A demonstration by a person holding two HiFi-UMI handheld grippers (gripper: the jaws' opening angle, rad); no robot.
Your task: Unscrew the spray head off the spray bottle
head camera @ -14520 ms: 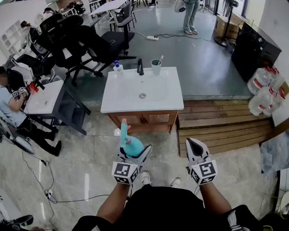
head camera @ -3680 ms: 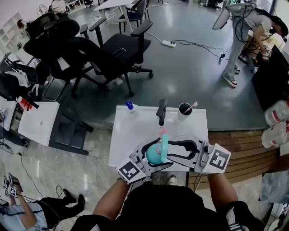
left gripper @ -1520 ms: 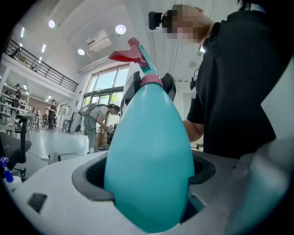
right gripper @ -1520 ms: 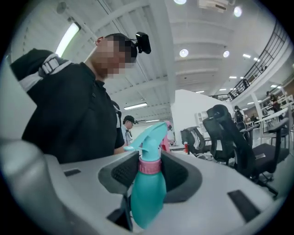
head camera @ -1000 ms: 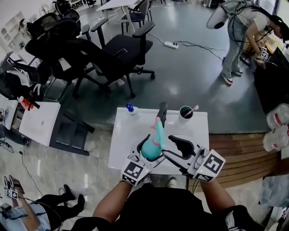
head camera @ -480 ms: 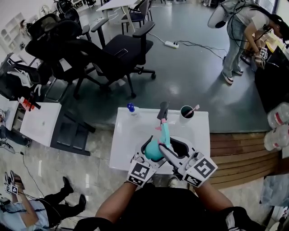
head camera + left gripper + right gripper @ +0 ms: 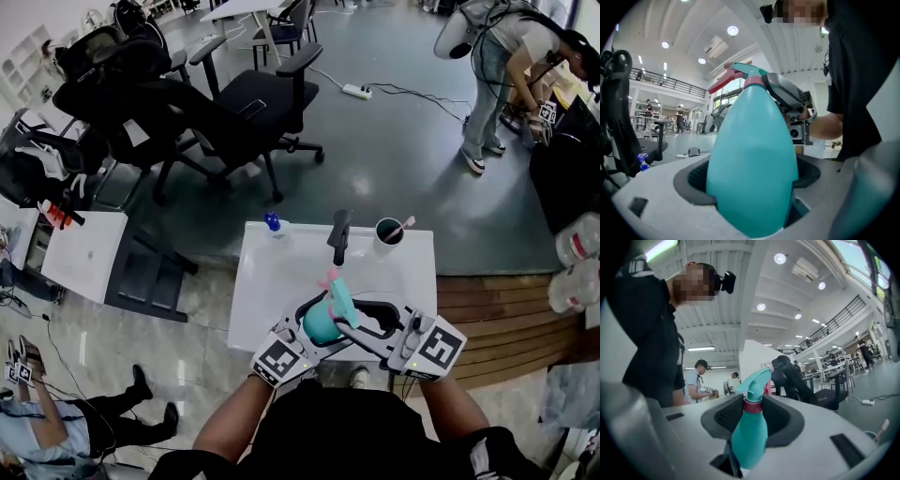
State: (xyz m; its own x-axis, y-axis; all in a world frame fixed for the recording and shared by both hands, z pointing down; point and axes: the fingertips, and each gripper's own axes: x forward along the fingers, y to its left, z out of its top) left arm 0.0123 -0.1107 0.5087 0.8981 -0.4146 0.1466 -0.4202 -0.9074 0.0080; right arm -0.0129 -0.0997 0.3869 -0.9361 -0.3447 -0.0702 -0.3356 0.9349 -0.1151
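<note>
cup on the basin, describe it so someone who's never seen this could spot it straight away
Find the white washbasin top in the middle of the head view. Along its far edge stand a small blue-capped bottle, a black faucet and, rightmost, the cup. Only it is round and open-topped, with a pink stick leaning out.

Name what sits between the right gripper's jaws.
The spray bottle, at its pink collar, seen in the right gripper view; those jaws have just been closing.

White basin top (image 7: 272, 281) noted at frame centre; black faucet (image 7: 338, 234), cup (image 7: 385, 232) and blue-capped bottle (image 7: 273, 225) ranged along its upper edge. Office chairs (image 7: 239, 103) recorded upper left.
</note>
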